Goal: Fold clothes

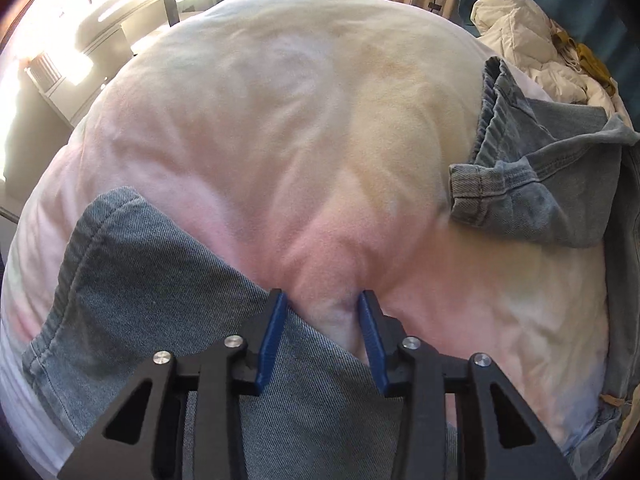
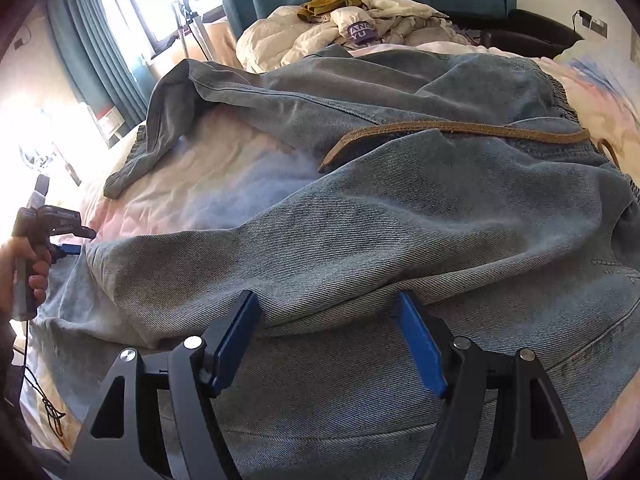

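Observation:
A pair of light blue jeans [image 2: 400,216] lies spread over a bed with a pale pink and white sheet [image 1: 280,140]. A brown belt [image 2: 460,130] runs across the waist. My left gripper [image 1: 324,300] is open, its blue pads straddling the edge of one leg [image 1: 160,300] near the hem. The other leg's cuff [image 1: 480,188] lies at the right of the left wrist view. My right gripper [image 2: 326,304] is open over a fold in the denim near the seat. The left gripper also shows at the left edge of the right wrist view [image 2: 68,240].
A heap of white bedding and clothes [image 2: 352,28] with a mustard item [image 2: 328,4] lies at the far end of the bed. Teal curtains [image 2: 100,60] and a bright window stand behind. A desk [image 1: 60,80] stands beyond the bed's far edge.

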Motion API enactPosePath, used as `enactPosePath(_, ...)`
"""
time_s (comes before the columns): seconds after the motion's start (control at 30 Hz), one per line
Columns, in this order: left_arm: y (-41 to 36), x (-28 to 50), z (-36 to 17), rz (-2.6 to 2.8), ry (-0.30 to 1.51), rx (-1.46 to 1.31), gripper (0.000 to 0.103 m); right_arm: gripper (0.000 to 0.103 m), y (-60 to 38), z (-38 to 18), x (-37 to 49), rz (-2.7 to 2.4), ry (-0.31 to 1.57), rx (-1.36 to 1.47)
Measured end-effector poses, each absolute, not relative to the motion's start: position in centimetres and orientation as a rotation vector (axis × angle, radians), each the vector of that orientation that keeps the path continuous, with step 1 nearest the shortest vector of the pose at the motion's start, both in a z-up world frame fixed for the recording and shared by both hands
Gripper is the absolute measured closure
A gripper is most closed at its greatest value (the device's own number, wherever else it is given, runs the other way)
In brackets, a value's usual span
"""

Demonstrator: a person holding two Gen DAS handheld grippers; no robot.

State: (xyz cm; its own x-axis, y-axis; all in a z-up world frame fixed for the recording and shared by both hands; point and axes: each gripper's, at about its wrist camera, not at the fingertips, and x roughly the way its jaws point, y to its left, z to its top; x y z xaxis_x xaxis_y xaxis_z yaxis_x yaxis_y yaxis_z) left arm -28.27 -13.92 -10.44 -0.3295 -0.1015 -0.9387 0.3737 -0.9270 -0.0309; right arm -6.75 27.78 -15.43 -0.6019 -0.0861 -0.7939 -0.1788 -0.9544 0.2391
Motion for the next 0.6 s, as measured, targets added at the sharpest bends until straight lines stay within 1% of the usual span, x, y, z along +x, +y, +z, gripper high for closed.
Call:
enactPosePath(0.03,-13.7,-28.0,-9.9,-2.336,0.329,1.577,0.096,0.031,27.9,-15.4,-6.7,2.725,0.467,-1.375)
enactPosePath(0.1,-13.5,-27.4,-8.8,-2.355,0.321,1.51,0.099,0.031,27.9,-15.4,-6.6,2.721,0.479,-1.372)
enactPosePath(0.27,-14.2,-26.6,-8.0,-2.345,0.365,1.373,0.102,0.031,27.7,-15.2,-6.6,2.719,0.468,-1.365)
enactPosePath(0.4,-14.2,-26.9,-8.3,-2.303,0.169,1.242,0.103,0.031,27.7,-15.2,-6.6,2.722,0.475,-1.36)
enactPosePath(0.43,-14.7,-26.9,-8.5,-2.302,0.161,1.232,0.103,0.031,27.7,-15.3,-6.7,2.722,0.477,-1.36)
enactPosePath(0.47,-15.4,-26.8,-8.8,-2.308,0.175,1.233,0.103,0.031,27.7,-15.3,-6.7,2.723,0.479,-1.359)
enactPosePath(0.6,-18.6,-25.7,-9.2,-2.358,0.422,1.22,0.103,0.031,27.6,-15.5,-7.1,2.729,0.472,-1.36)
